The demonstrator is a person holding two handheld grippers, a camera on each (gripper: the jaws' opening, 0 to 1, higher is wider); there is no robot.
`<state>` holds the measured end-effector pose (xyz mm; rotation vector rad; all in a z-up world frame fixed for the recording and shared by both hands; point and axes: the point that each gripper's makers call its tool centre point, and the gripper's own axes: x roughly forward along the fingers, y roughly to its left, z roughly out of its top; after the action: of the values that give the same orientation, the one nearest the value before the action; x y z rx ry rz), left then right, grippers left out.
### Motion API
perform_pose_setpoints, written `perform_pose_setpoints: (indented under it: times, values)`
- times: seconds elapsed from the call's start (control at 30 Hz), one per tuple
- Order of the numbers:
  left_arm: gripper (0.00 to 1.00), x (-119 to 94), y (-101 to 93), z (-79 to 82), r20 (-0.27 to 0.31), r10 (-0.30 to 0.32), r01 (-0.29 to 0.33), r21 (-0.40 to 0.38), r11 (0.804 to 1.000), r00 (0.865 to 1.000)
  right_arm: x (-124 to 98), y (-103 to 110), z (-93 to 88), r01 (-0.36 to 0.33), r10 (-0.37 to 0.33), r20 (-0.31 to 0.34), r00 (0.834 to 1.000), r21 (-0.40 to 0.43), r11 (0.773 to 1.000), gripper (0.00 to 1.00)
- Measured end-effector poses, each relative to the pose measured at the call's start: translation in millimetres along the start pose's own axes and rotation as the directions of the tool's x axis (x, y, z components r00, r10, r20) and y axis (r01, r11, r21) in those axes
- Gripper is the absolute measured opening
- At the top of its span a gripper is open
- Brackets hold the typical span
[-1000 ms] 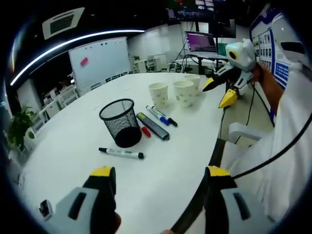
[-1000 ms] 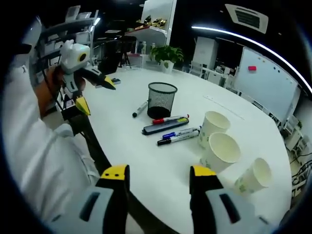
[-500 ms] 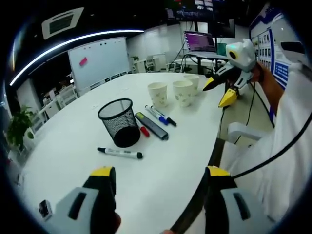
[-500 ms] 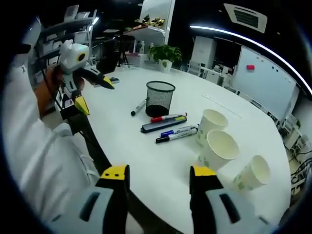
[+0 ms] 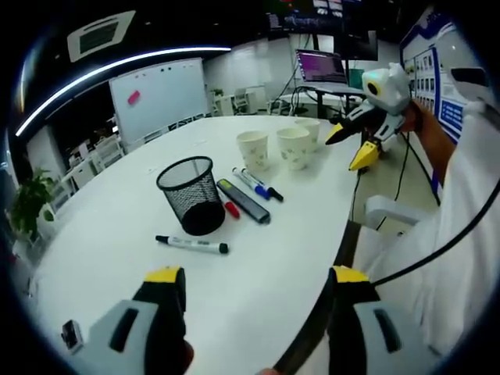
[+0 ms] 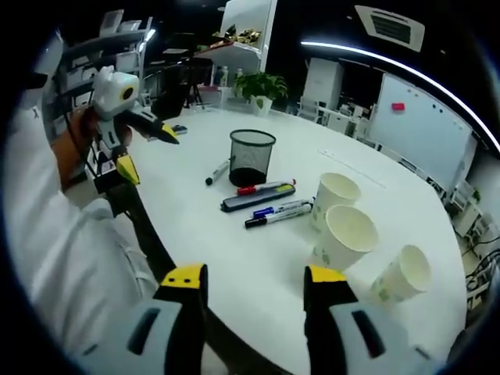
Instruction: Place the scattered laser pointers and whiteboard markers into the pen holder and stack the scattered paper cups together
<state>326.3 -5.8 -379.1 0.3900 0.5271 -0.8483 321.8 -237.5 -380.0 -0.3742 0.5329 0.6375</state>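
Overhead, lit ceiling strip point(image 5: 117, 66); white table point(image 5: 258, 266), whiteboard point(image 5: 160, 94) behind.

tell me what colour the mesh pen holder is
Black. The mesh pen holder shows best in the left gripper view, standing upright on the white table.

table point(image 5: 258, 258): smooth white top, faint sheen | pen holder point(image 5: 190, 195): black wire mesh, looks metal, matt | paper cups point(image 6: 348, 234): matt paper, pale with faint print | whiteboard markers point(image 5: 192, 244): smooth plastic barrels, slight gloss | left gripper point(image 5: 254, 291): grey plastic body, glossy yellow jaw tips | sleeve point(image 5: 461, 226): white cloth, matt
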Motion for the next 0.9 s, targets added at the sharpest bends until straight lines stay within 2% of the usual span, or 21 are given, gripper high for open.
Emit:
perform_pose_setpoints:
  times: [0.23,0.5,0.9]
  values:
    - [0.75,0.1,-0.3,-0.5,-0.003,-0.002,0.002,-0.001,1.0,1.0,-3.5,-2.3,3.3,0.008,-0.009,0.017,1.0,0.003,1.0,0.5]
    - [0.75,0.0,-1.5,-0.1,-0.004,-0.005,0.005,0.003,1.0,1.0,-4.0,-7.1,-1.4,0.023,-0.023,-0.003,1.0,0.006,1.0,0.5]
    - [0.75,1.1,-2.2,-3.4,-0.013,-0.008,0.008,0.002,1.0,1.0,-5.7,-5.9,1.2,0.017,-0.017,0.012,1.0,0.01,1.0,0.51]
